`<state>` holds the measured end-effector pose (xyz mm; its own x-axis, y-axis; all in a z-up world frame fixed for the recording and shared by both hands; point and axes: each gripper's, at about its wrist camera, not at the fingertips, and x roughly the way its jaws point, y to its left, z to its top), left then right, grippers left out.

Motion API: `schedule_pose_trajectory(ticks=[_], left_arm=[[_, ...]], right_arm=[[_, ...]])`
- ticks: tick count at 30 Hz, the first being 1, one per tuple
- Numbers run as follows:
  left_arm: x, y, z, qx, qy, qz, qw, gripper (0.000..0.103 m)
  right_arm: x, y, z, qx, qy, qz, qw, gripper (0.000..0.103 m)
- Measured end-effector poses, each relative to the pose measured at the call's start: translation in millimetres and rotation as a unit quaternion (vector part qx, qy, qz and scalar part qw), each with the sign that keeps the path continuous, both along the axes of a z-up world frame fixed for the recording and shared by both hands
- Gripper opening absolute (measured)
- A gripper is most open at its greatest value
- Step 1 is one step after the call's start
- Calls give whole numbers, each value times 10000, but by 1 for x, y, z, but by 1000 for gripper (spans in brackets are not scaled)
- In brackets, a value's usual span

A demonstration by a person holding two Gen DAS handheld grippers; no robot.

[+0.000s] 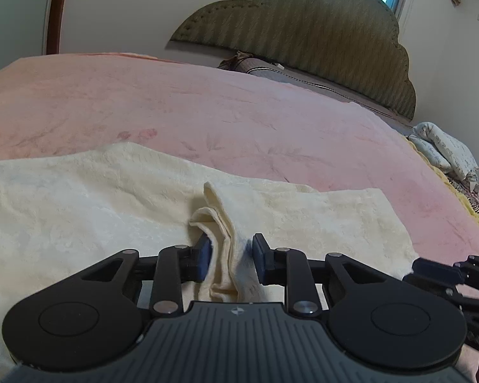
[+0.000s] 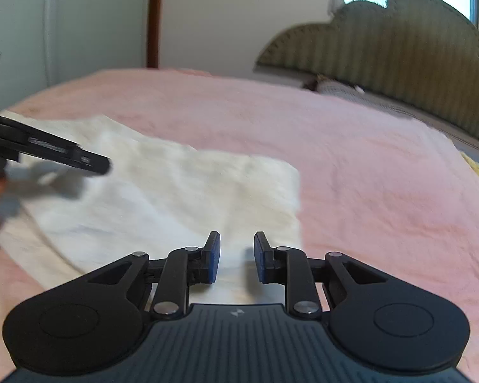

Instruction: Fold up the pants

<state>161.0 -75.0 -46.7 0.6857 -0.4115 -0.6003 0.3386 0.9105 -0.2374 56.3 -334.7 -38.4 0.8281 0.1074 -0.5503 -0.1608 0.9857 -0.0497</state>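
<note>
On the bed point(image 1: 207, 111), across a pink fleecy blanket with a faint leaf print, I see the pants point(image 1: 79, 198) lying flat: cream cloth with a nubbly, embossed surface, spread in a broad band from the left edge toward the middle. From my right wrist view the same pants point(image 2: 175, 198) end in a squarish, straight-cut edge, with the pink blanket beyond.

My left gripper point(image 1: 231, 260) has a bunched ridge of the cream cloth standing up between its fingers point(image 1: 204, 260). The blue pads sit a narrow way apart; the cloth fills the gap and brushes both pads, but the folds look loose and slack, so I read the fingers as parted around the ridge and not pinching it.

My right gripper point(image 2: 236, 260) hangs just over the near edge of the pants with its fingers point(image 2: 214, 260) a narrow way apart and nothing between them; I see only flat cloth below the gap.

Behind the bed rises a scalloped, padded olive headboard point(image 1: 319, 41) with stitched vertical ribs, and a printed pillow point(image 1: 444, 151) lies crumpled at the right edge.
</note>
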Motion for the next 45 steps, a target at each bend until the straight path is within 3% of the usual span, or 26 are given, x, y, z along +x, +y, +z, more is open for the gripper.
schedule_pose_trajectory(ticks=[3,6,8,12,14,19,22,24,28,31,34,37,40,45], left_arm=[[-2,3,-3,-34,79,27,10000,33],[-7,12,-2,-57,90,99,9999,33],[-10,20,0,13,79,149,9999,33],[-14,39,8,124,-52,648,9978,32],[-10,48,14,62,-92,803,9967,32],[1,49,32,-615,-73,415,9972,42],[9,35,36,-1095,-147,-100,9938,60],[19,17,28,-971,-16,-352,9947,70],[42,-4,-4,-170,432,7,9989,62],[31,15,2,-452,214,137,9987,61],[20,44,11,-521,59,597,9968,66],[6,73,13,-268,-97,1027,9943,75],[-3,97,9,206,63,1300,9913,78],[-27,132,17,197,-113,1461,9890,79]], right_arm=[[-5,20,3,420,-12,649,9970,23],[2,52,-12,160,304,1249,9916,25],[0,65,-13,-186,163,1225,9922,25],[-1,70,-1,385,-30,1469,9884,25],[-4,82,2,232,-147,1607,9866,25],[-9,113,-8,-161,-173,2070,9781,25],[-6,122,-14,-138,-78,2130,9769,38],[-8,124,-16,-153,35,2189,9756,40],[-8,119,-16,-43,129,2182,9758,40],[-9,114,-12,113,169,2096,9776,41],[-9,107,-6,379,8,1914,9808,41],[-1,104,-5,575,5,1681,9841,41],[10,111,-16,550,423,1757,9820,50],[-2,133,-1,136,-107,1669,9858,50]])
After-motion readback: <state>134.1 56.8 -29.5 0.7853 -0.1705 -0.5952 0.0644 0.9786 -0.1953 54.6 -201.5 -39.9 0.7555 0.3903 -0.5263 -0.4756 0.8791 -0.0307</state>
